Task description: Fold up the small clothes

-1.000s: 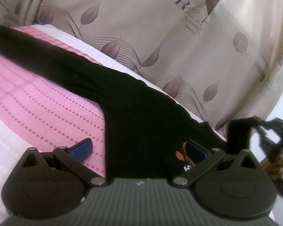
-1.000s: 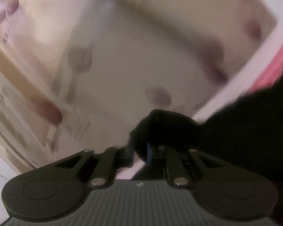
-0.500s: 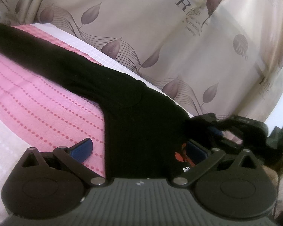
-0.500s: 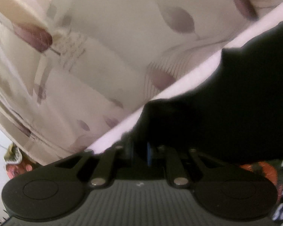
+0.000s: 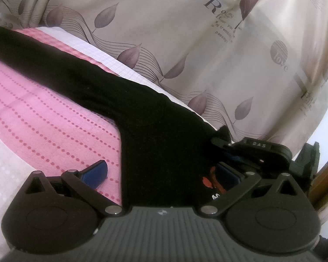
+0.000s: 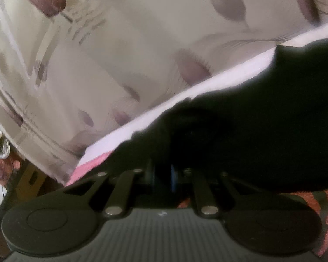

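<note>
Your right gripper [image 6: 163, 175] has carried the pinched sleeve [image 6: 185, 126] onto the black top [image 5: 164, 135]; your left gripper [image 5: 159, 174] gapes wide. Near the bed's far edge [image 5: 124, 69], release early and it unfolds.

Hidden, cropped and blurred parts

The right gripper's [image 6: 163, 175] fingers are buried in the black garment [image 6: 262, 131], so their tips stay hidden. The curtain [image 6: 120, 54] is smeared by blur. The garment's red print [image 5: 210, 180] is perhaps lettering, half covered by the left gripper's finger [image 5: 226, 174].
</note>
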Motion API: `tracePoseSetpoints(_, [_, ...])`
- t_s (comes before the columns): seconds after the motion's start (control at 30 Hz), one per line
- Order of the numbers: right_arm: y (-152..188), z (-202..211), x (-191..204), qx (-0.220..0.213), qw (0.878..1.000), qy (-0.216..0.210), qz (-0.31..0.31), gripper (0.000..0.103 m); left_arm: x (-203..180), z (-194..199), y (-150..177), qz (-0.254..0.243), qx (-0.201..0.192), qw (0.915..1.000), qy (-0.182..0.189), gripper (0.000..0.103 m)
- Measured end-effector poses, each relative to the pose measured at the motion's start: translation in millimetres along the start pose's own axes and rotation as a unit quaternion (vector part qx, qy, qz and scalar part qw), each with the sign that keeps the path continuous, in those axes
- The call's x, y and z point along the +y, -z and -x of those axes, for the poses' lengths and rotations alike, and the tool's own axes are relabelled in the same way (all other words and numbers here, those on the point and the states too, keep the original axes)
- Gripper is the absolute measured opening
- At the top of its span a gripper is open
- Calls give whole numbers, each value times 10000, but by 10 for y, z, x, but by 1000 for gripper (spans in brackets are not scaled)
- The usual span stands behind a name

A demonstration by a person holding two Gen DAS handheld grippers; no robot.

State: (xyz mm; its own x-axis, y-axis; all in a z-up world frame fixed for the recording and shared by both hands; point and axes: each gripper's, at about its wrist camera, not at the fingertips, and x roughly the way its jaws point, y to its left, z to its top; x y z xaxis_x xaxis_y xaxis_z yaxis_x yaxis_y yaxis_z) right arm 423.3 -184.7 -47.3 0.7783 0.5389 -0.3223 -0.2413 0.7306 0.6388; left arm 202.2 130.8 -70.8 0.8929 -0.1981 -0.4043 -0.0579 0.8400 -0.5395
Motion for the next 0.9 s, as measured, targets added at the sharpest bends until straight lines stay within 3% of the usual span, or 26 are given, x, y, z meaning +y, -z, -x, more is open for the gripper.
tracePoseSetpoints(0.37, [61,-203,243,457,9964,-38,719,19,-2,-3,2,4,-1,10000,4,103])
tracePoseSetpoints(0.47, [78,-231,294,582,9936,-218,944,31,2,0,3,5,0,10000,7,103])
tracePoseSetpoints(0.6, [145,-208,419,678,9851,-572,1472,64,2,-1,2,1,0,10000,6,103])
tracePoseSetpoints(0.67, [194,-167,486,678,9809,-700,1682,67,4,1,2,3,0,10000,7,103])
tracePoseSetpoints(0.77, [229,-70,466,732,9814,-1129,1371,67,2,0,2,7,-1,10000,8,103])
tracePoseSetpoints(0.9, [161,150,351,173,9907,-1025,872,67,-4,-9,-3,14,-3,10000,6,103])
